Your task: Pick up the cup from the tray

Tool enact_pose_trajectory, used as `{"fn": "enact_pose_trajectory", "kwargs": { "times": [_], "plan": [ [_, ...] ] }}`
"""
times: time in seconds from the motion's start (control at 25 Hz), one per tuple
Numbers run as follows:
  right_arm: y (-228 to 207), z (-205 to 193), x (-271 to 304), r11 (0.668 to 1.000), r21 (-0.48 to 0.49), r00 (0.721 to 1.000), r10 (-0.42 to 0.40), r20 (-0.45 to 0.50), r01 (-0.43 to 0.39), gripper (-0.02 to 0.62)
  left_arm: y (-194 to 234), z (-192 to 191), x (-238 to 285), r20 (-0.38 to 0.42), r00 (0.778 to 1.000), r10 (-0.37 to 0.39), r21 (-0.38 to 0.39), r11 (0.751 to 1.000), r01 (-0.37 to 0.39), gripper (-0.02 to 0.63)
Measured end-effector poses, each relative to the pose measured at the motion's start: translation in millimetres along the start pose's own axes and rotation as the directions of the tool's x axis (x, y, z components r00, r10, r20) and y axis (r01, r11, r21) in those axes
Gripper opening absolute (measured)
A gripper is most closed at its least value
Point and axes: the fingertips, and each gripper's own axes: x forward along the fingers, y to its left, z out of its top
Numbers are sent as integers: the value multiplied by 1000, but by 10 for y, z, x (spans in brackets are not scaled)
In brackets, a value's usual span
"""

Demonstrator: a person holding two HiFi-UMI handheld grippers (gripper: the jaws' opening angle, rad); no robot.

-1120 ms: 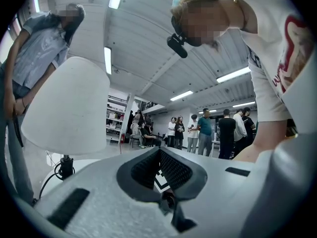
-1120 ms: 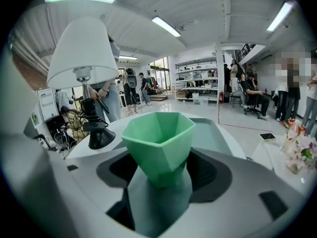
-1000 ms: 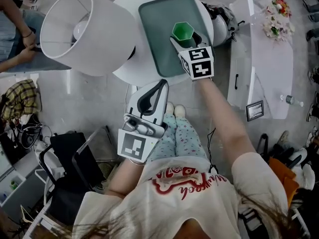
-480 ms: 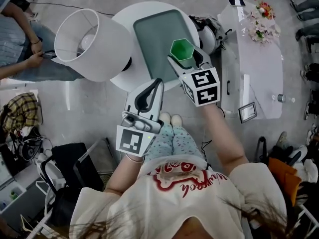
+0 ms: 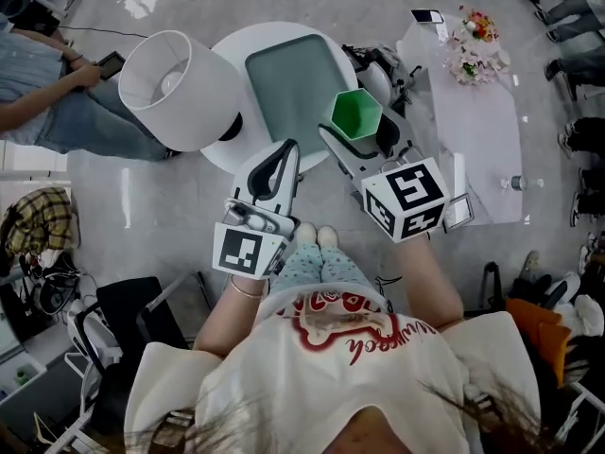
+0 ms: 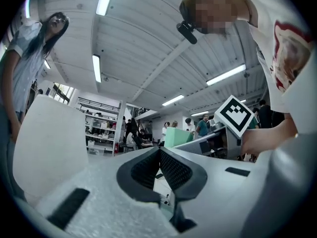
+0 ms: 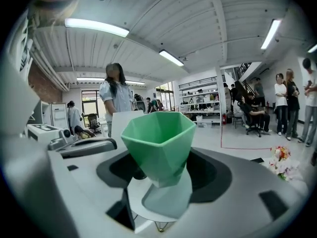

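Green cup (image 7: 158, 142) upright between right claw's (image 7: 166, 178) jaws

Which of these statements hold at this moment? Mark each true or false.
1. The right tool grips the green cup. True.
2. The cup stands on the tray. False: it is held up off the tray between the jaws.
3. The left tool holds nothing. True: its jaws are together and empty.
4. A second cup sits on the tray. False: the tray is bare.
5. A white lampshade stands beside the tray. True.
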Motion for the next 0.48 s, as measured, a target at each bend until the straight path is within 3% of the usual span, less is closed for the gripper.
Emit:
{"fn": "enact_pose_trajectory", "kwargs": {
  "times": [0.2, 0.48],
  "plan": [
    [59, 92, -199, 1000, -23, 1000, 4, 22, -4, 318, -98, 68, 23, 7, 1000, 0, 8, 1000, -1, 12],
    [130, 52, -362, 999, 17, 998, 36, 51, -37, 318, -261, 109, -54, 22, 1000, 19, 18, 1000, -20, 12]
  ]
}}
